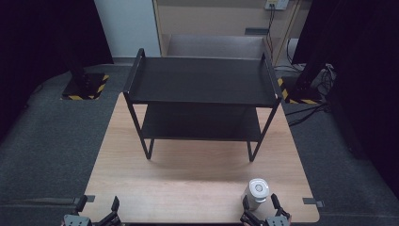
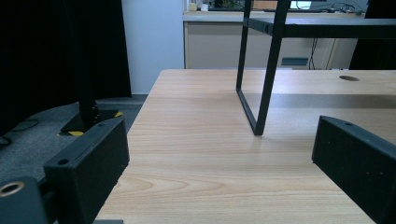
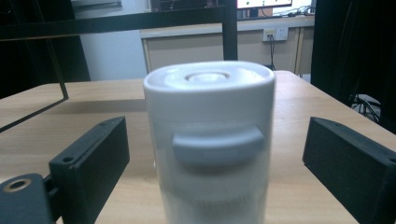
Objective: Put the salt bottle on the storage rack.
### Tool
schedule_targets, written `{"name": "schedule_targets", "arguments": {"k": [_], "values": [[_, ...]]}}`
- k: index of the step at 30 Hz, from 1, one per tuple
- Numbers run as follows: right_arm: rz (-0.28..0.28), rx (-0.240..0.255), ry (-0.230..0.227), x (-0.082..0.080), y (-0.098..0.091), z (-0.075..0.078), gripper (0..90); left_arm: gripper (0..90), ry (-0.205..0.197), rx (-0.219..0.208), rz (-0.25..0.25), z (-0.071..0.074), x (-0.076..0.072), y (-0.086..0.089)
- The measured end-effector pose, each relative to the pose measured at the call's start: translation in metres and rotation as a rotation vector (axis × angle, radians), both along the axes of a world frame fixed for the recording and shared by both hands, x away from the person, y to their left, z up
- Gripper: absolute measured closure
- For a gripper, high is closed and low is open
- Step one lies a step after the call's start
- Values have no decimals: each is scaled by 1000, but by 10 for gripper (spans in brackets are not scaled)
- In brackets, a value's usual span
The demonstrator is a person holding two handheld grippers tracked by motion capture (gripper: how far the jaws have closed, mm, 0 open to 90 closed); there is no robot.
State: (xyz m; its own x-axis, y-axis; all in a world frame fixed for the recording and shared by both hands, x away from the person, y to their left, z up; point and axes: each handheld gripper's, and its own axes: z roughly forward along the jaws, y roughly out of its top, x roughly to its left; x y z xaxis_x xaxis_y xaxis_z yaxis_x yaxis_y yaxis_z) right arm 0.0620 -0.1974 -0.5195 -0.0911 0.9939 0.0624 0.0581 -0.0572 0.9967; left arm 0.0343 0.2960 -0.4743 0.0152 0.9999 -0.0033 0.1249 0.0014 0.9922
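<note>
Standing upright near the front edge of the surface (image 1: 188, 188), the white canister (image 1: 257, 193) sits between the jaws of the right tongs (image 1: 260, 203) in the high view, with the black two-tier shelf (image 1: 202, 87) well beyond it and bare on both levels. The left tongs (image 1: 98, 203) rest far off at the opposite front corner, with nothing between their jaws. Judging from this layout, the work is at its very start: the canister is not yet lifted, and gripping it and carrying it, probably toward the shelf, all remain.

In the left gripper view, the left tongs (image 2: 219, 149) are spread wide over bare wood, and the nearest leg of the shelf (image 2: 264, 84) stands ahead of them, apart from both jaws.

In the right gripper view, the canister (image 3: 210, 140) stands centred between the jaws of the right tongs (image 3: 215, 154), slightly blurred, its grey tab facing the camera. A gap of wood shows on each side, so the pads do not press on it; the tongs are open around it, not gripping.
</note>
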Motion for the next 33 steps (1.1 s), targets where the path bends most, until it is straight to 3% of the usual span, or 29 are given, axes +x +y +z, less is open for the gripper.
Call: {"name": "schedule_targets", "arguments": {"k": [10,17,26,33], "values": [[-22,-30,0,16,7,2,173,27,2,0,-2,0,2,0],[-20,-54,-15,14,9,3,313,27,2,-1,-2,0,2,0],[-37,-61,13,13,14,12,320,28,-3,-2,0,1,1,-1],[-3,-42,36,12,11,25,321,28,-2,-4,-6,0,2,-1]]}}
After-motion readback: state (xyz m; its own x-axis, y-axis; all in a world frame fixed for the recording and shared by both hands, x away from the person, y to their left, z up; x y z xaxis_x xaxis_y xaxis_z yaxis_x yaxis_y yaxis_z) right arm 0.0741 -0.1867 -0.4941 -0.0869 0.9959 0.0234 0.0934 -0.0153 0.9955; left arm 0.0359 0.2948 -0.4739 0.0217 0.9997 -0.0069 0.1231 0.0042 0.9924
